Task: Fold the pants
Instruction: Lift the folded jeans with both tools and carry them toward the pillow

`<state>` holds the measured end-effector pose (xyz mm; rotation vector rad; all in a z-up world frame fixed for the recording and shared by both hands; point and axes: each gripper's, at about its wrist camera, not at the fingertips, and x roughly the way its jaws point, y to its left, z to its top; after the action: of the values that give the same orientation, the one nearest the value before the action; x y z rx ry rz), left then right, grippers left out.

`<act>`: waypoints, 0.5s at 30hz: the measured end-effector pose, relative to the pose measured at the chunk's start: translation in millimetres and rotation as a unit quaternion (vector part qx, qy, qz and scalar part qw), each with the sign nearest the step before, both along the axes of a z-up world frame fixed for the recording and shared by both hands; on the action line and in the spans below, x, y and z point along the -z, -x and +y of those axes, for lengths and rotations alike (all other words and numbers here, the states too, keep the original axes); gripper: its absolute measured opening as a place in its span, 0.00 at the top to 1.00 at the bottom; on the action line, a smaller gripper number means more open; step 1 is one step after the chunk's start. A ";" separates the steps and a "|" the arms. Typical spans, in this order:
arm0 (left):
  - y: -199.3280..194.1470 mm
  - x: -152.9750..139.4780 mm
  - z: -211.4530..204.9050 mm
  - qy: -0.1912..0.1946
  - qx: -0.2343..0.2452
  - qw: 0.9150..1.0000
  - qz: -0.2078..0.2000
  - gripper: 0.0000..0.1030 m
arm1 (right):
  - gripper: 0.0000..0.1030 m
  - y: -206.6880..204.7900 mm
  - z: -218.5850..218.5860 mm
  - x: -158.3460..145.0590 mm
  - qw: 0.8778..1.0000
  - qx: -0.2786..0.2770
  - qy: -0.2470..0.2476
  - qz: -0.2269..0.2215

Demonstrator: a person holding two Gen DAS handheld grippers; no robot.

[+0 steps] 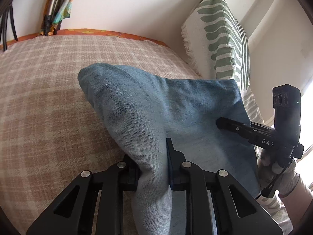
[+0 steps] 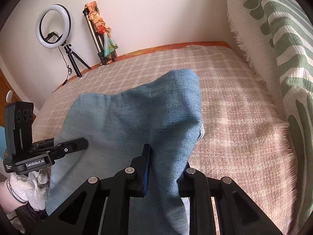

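Jaws of both the left gripper (image 1: 152,168) and right gripper (image 2: 166,168) pinched the blue denim pants (image 1: 176,105) above the plaid-blanketed bed (image 1: 49,98), where uneven pulling might have skewed the fold.

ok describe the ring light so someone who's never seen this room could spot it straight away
Start at the bed under the beige plaid blanket and look to the white wall behind its far edge. Two stands are there. The ring light is the left one, a glowing white circle on a short black tripod; its neighbour is a taller silver tripod wrapped in colourful cloth.
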<state>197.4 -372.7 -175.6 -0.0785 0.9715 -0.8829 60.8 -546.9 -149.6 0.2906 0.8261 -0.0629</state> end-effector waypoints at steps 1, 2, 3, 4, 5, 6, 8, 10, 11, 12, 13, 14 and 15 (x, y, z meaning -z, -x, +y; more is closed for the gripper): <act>2.1 -4.2 2.1 0.001 0.001 1.000 -0.006 0.82 | 0.85 3.2 3.2 -5.9 1.000 0.000 0.004 -0.006; 3.5 -8.1 4.3 0.003 0.002 1.000 -0.010 0.82 | 0.86 5.9 5.8 -11.8 1.000 -0.003 0.008 -0.012; 5.0 -11.8 6.2 0.005 0.004 1.000 -0.013 0.83 | 0.86 7.5 8.2 -17.2 1.000 -0.003 0.011 -0.016; 6.5 -15.1 7.3 0.005 0.007 1.000 -0.018 0.83 | 0.86 9.9 10.0 -21.1 1.000 -0.003 0.013 -0.019; 8.2 -17.8 8.7 0.004 0.008 1.000 -0.023 0.83 | 0.86 11.6 11.8 -24.0 1.000 -0.003 0.016 -0.021; 9.9 -20.7 9.3 0.003 0.009 1.000 -0.028 0.83 | 0.86 12.4 15.0 -27.0 1.000 -0.003 0.019 -0.023; 14.2 -24.9 10.4 -0.001 0.013 0.999 -0.041 0.83 | 0.87 11.5 17.4 -29.5 0.999 -0.005 0.024 -0.020; 14.8 -23.0 9.2 -0.006 0.014 0.999 -0.040 0.83 | 0.86 7.1 14.8 -24.8 1.000 -0.007 0.018 -0.013; 13.2 -19.9 7.4 -0.009 0.016 0.999 -0.035 0.83 | 0.82 4.7 11.9 -20.3 1.000 -0.006 0.016 -0.006; 11.2 -16.7 3.6 -0.013 0.015 0.999 -0.031 0.83 | 0.79 2.3 7.8 -14.4 1.000 -0.001 0.011 0.002; 9.9 -13.5 2.0 -0.017 0.014 0.999 -0.029 0.83 | 0.72 -0.3 4.2 -8.1 1.000 -0.001 0.003 0.009; 8.4 -9.9 0.5 -0.021 0.015 0.999 -0.026 0.83 | 0.63 -3.8 0.7 -0.7 1.000 -0.002 0.000 0.020; 6.3 -6.5 0.1 -0.022 0.013 0.999 -0.020 0.83 | 0.59 -6.5 -2.1 7.2 0.999 0.000 0.006 0.031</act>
<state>191.1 -372.6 -169.1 -0.0110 0.9562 -0.8847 67.3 -549.1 -156.8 0.2784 0.8877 -0.0774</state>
